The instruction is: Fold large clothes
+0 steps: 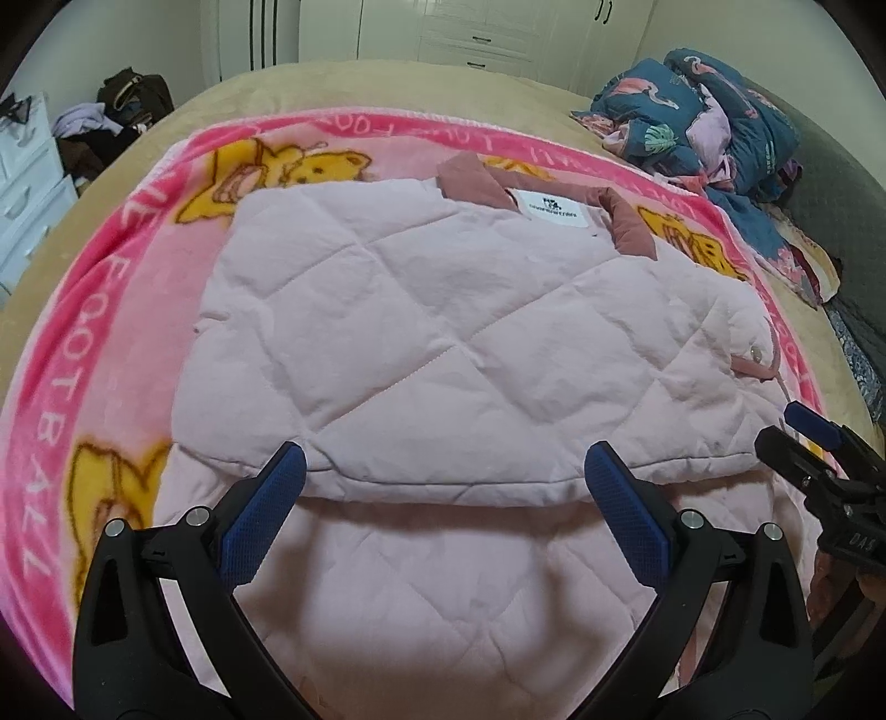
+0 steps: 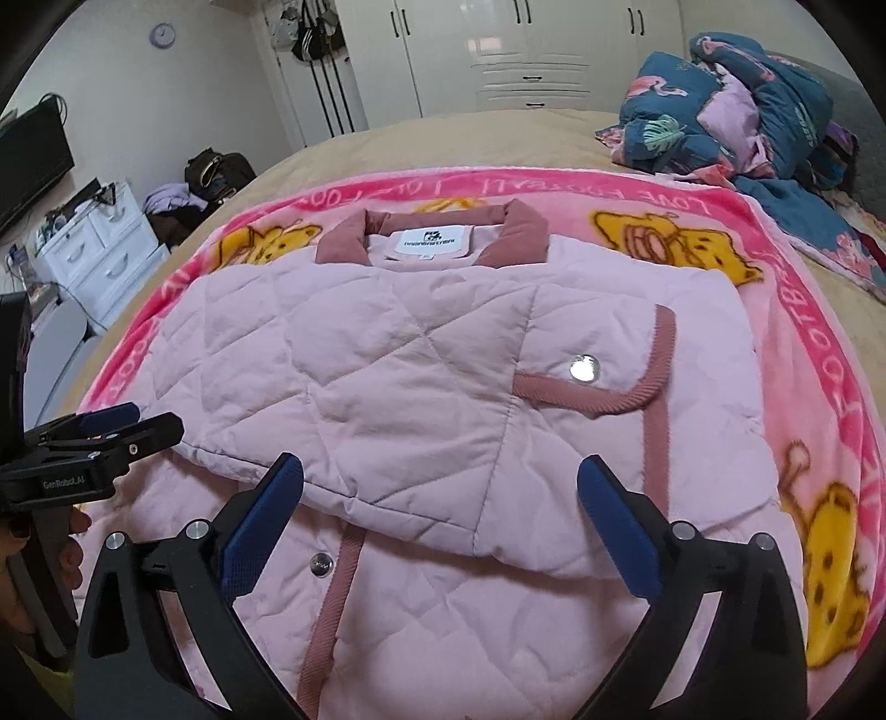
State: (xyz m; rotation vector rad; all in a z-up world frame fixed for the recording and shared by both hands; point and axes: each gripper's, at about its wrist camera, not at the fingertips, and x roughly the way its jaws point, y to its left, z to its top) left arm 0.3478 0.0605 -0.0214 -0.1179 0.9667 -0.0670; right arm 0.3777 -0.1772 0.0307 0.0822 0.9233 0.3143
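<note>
Pink quilted jacket [image 2: 421,354] lay on the blanket [image 2: 819,354] on the bed [image 1: 332,88], collar [image 2: 343,238] at the far end, sleeves folded in; the left gripper [image 1: 443,487] and the right gripper [image 2: 440,495] both hovered wide apart over the near fold edge, holding nothing; the next fold, I judged, wanted both jaws closed on the hem at matching points, then lifted evenly towards the collar, so the padded layers would not slide or bunch.

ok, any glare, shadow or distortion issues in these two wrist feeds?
Left wrist: heavy fisheye bend, dark vignette corners, the left claw shadows the jacket below it. Right wrist: same warp, glare on the snap button and the wardrobe.
</note>
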